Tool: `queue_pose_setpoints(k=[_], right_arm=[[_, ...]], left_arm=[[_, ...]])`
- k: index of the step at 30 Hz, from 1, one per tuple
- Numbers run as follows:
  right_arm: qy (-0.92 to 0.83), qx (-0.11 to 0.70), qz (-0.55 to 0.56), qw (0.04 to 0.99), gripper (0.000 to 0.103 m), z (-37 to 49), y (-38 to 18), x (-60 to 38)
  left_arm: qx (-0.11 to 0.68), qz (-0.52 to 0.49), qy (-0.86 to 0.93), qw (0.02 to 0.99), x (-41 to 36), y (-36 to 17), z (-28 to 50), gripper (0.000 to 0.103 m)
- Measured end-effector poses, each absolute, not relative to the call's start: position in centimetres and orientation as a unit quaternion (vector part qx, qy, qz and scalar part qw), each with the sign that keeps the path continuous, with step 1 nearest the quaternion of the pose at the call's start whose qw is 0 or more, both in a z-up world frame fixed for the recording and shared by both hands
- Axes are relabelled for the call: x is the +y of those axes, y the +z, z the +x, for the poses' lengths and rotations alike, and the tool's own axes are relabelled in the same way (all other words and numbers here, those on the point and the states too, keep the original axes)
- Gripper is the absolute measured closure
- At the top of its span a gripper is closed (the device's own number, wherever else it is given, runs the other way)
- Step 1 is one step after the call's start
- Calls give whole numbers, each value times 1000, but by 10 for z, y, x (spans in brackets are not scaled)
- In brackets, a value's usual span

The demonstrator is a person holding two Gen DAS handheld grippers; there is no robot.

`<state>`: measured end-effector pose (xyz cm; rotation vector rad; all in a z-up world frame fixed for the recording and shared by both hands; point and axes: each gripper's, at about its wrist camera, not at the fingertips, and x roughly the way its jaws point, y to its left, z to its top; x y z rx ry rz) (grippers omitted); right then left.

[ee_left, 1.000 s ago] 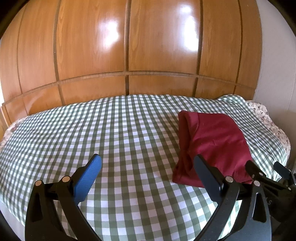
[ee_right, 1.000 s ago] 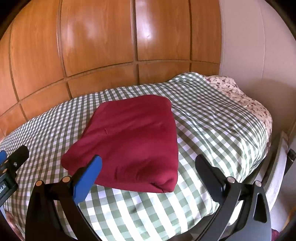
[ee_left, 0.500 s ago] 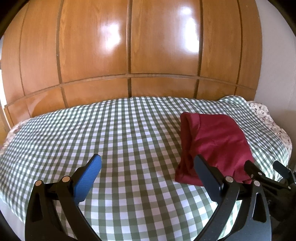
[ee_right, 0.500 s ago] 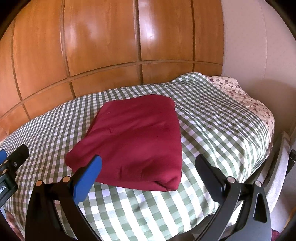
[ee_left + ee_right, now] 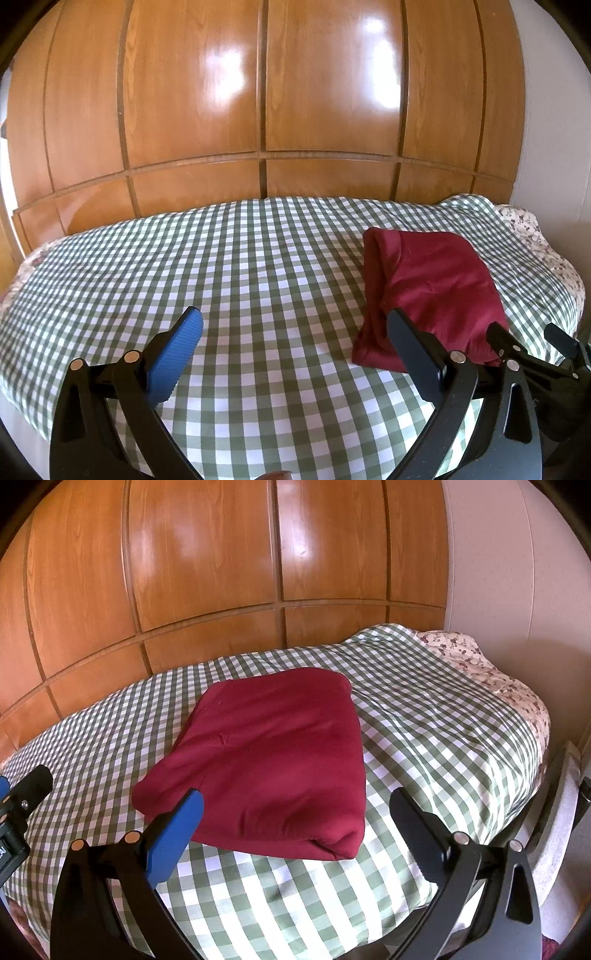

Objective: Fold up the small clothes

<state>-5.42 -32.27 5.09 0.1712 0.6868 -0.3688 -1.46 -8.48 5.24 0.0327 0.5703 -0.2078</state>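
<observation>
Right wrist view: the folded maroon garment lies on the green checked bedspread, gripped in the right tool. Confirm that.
Not gripped. In the right wrist view the right tool is open and holds nothing; the folded maroon garment lies free on the green checked bedspread, ahead of the tool's spread fingers.

A home bedroom: a gingham-covered bed (image 5: 258, 266) against glossy wooden wardrobe doors (image 5: 258, 92).

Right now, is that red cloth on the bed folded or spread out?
Folded. The red cloth lies as a thick, compact rectangle on the checked bed, with layered edges along its left side. Neither gripper touches it.
</observation>
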Motion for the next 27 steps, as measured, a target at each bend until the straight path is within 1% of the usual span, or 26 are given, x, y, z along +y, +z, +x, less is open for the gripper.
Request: queue_pose_setpoints(k=[27], right_arm=[[-166,351,91,917,3,-49,37,-323]], left_arm=[[314,4,-90,945,-79,37,-5,4]])
